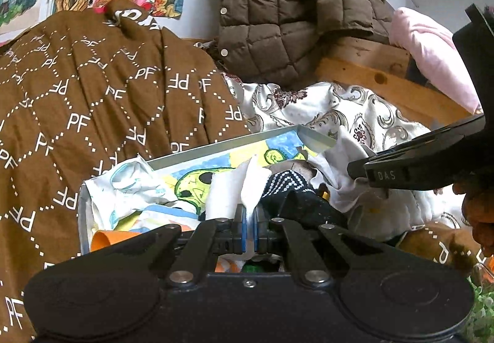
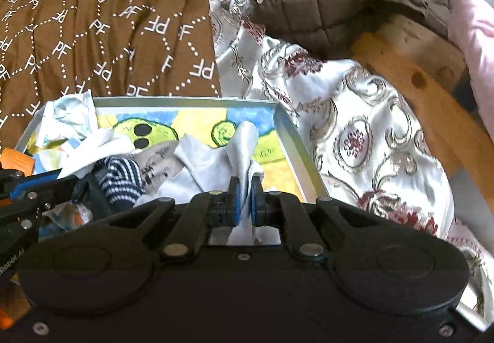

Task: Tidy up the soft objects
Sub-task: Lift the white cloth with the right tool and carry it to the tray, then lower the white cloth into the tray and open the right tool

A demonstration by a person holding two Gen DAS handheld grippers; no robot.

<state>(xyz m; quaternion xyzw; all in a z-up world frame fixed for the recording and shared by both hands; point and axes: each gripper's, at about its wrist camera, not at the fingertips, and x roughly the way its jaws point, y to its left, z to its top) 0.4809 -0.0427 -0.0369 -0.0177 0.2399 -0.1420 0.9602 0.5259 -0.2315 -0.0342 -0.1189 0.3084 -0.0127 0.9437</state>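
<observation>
A metal tray (image 2: pixel 290 133) with a cartoon picture on its floor holds a pile of soft items: white cloths, a crumpled printed cloth (image 2: pixel 66 120) and a navy striped sock (image 2: pixel 119 176). My right gripper (image 2: pixel 245 188) is shut on a white cloth (image 2: pixel 244 139) that rises from the pile. My left gripper (image 1: pixel 250 219) is shut on another white cloth (image 1: pixel 228 188) beside the striped sock (image 1: pixel 287 181). The tray rim (image 1: pixel 216 145) shows in the left wrist view. The right gripper's body (image 1: pixel 416 170) reaches in from the right there.
A brown PF-patterned blanket (image 1: pixel 77 102) lies left of the tray. A silvery floral cloth (image 2: pixel 355 133) lies to its right. A brown quilted jacket (image 1: pixel 287 9) hangs over a wooden frame (image 1: pixel 379 77). A pink cloth (image 1: pixel 432 49) is at far right. An orange item (image 1: pixel 108 238) sits at the tray's near-left corner.
</observation>
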